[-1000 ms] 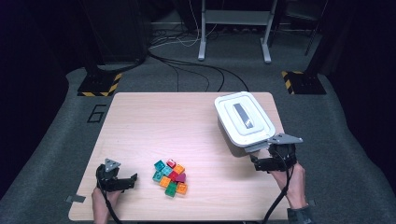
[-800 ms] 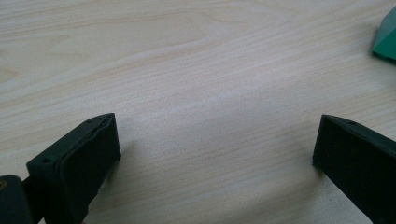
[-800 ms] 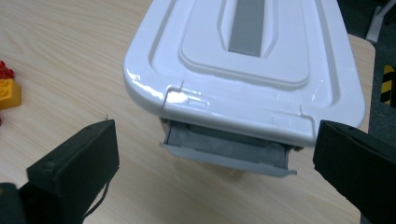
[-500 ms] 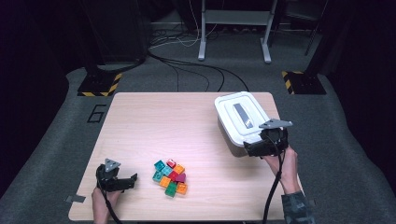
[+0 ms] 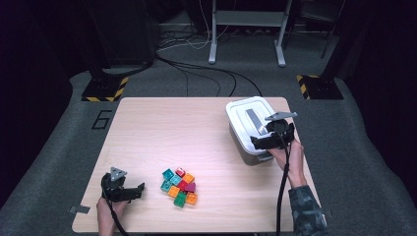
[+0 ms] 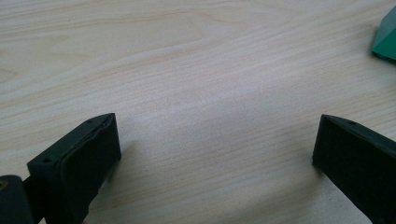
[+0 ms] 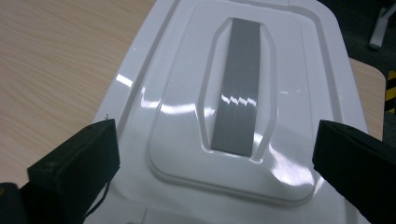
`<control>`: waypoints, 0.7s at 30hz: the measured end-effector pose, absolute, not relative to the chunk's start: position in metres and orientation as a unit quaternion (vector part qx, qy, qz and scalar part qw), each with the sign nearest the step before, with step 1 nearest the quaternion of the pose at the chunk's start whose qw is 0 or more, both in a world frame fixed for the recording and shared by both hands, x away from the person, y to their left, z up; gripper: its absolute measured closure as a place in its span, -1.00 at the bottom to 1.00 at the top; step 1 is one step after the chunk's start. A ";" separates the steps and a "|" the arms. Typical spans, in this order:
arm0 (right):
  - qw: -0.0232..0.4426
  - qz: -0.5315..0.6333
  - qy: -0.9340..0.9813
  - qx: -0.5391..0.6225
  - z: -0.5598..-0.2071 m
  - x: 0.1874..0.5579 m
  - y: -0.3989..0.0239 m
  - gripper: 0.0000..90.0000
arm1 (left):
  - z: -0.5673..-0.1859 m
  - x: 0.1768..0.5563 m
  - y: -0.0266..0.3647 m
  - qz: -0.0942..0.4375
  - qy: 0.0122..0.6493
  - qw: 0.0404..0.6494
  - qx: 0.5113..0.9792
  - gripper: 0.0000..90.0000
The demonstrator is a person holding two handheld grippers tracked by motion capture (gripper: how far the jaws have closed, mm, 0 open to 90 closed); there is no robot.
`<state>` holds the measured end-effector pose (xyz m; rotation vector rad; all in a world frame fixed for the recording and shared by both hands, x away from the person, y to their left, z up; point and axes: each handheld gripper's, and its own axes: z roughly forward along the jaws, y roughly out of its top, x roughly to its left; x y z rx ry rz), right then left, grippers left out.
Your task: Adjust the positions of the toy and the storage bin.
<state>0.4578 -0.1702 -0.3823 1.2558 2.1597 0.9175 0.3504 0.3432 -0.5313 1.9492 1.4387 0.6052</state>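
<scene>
A white box with a closed lid (image 5: 247, 119) stands at the table's right side. A grey strip (image 7: 237, 88) runs along the recessed middle of the lid (image 7: 177, 79). My right gripper (image 5: 261, 142) hovers open over the box's near end, and in the right gripper view the gripper (image 7: 215, 140) has one jaw on each side of the lid. A pile of several coloured bricks (image 5: 179, 186) lies near the front middle. My left gripper (image 5: 134, 191) rests open on the wood left of the pile. In the left gripper view the gripper (image 6: 217, 135) holds nothing, and a green brick's corner (image 6: 385, 36) shows top right.
The light wooden table (image 5: 172, 132) has bare wood between the bricks and the box. Around it are grey floor, cables and yellow-black striped stand feet (image 5: 104, 90). A cable trails from each gripper toward the person's arms at the front edge.
My right gripper has moved from beside the box's near right corner forward and left, so it is now over the lid's near end. The left gripper has stayed put.
</scene>
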 end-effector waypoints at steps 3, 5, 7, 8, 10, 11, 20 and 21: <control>0.242 0.341 0.784 0.459 -0.381 0.465 -0.168 -0.96 | -0.531 0.350 0.343 0.230 0.547 0.317 0.740 -0.98; 0.240 0.343 0.782 0.462 -0.380 0.471 -0.168 -0.94 | -0.531 0.350 0.343 0.230 0.547 0.317 0.740 -0.98; 0.237 0.341 0.782 0.465 -0.379 0.476 -0.169 -0.93 | -0.531 0.350 0.343 0.230 0.547 0.317 0.740 -0.98; 0.235 0.343 0.780 0.468 -0.379 0.479 -0.169 -0.91 | -0.531 0.350 0.343 0.230 0.547 0.317 0.740 -0.98; 0.231 0.343 0.778 0.473 -0.378 0.485 -0.170 -0.87 | -0.531 0.350 0.343 0.230 0.547 0.317 0.740 -0.98; 0.232 0.345 0.777 0.472 -0.379 0.487 -0.171 -0.85 | -0.531 0.350 0.343 0.230 0.546 0.316 0.741 -0.98; 0.224 0.344 0.773 0.484 -0.383 0.509 -0.171 -0.12 | -0.531 0.350 0.343 0.230 0.546 0.317 0.741 -0.98; 0.225 0.343 0.771 0.487 -0.384 0.511 -0.171 -0.03 | -0.531 0.350 0.343 0.230 0.547 0.316 0.741 -0.98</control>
